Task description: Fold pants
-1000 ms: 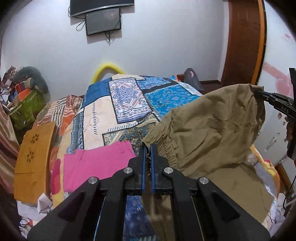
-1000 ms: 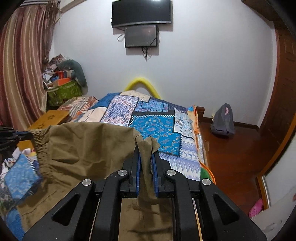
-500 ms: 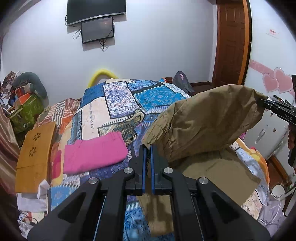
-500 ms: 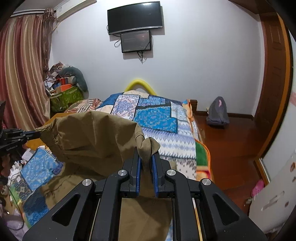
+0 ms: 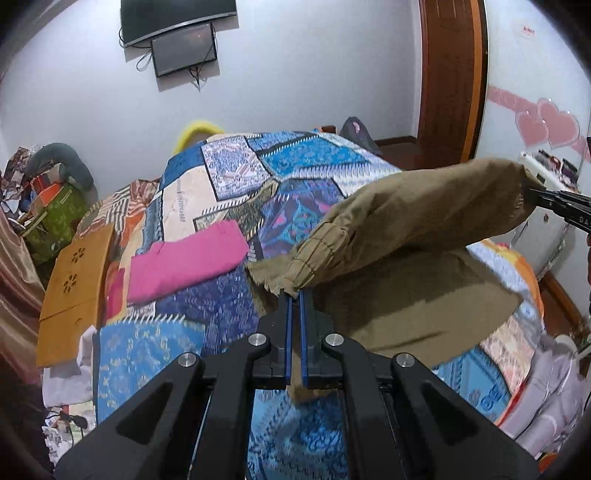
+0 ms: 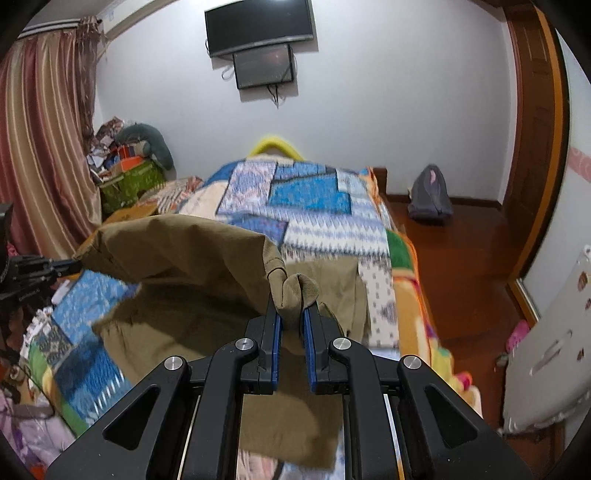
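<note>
**Khaki trousers held aloft over the patchwork bed**

The left gripper [image 5: 294, 295] is clamped on the gathered elastic waistband of the olive-khaki cotton pants [image 5: 417, 210], its blue-lined jaws nearly touching with cloth pinched between them. The right gripper [image 6: 291, 314] pinches the opposite waistband corner, a bunched knob of fabric standing up between its jaws. The waistband spans between the two tools above the bed, while the legs lie flat on the blue, cream and orange patchwork bedspread [image 5: 303, 162] below.

In the left wrist view, a folded bright pink garment [image 5: 188, 264] lies on the bedspread at ten o'clock from the gripper, just beside the pants' frayed hem. Further out at nine o'clock a flat orange wooden board with flower cut-outs [image 5: 75, 291] rests at the bed's edge. In the right wrist view, a black wall-mounted television [image 6: 260, 26] hangs at twelve o'clock, striped red-brown curtains [image 6: 40, 147] fill ten o'clock, and a grey backpack [image 6: 430, 195] sits on the red-brown floor at two o'clock.
</note>
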Demonstrator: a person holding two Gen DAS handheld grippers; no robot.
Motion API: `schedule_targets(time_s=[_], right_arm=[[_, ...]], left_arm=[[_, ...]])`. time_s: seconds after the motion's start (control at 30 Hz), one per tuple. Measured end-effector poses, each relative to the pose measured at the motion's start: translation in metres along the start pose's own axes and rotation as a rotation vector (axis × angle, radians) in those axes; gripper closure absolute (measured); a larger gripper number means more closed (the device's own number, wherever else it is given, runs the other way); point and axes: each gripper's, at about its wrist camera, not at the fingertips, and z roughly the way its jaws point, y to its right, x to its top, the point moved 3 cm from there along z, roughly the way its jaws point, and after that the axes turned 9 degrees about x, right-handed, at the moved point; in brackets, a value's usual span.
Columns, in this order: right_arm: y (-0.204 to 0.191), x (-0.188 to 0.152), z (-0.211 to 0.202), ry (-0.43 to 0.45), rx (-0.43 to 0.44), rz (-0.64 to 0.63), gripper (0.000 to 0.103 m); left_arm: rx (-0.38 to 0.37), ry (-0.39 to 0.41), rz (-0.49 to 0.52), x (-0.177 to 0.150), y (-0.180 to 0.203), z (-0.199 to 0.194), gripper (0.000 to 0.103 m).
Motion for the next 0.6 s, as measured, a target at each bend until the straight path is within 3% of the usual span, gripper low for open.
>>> schedule_targets(time_s=[0.53,0.6], right_arm=[[-0.003,-0.086,0.003,-0.149,-0.029,0.026,0.093],[-0.002,-0.093,0.004,-0.164,-0.034,0.039,0.088]], left_arm=[[-0.028,-0.171,0.022,-0.076,0.015,0.031,0.102],[-0.025,-0.195,0.015,-0.082,0.013,0.035,0.102]])
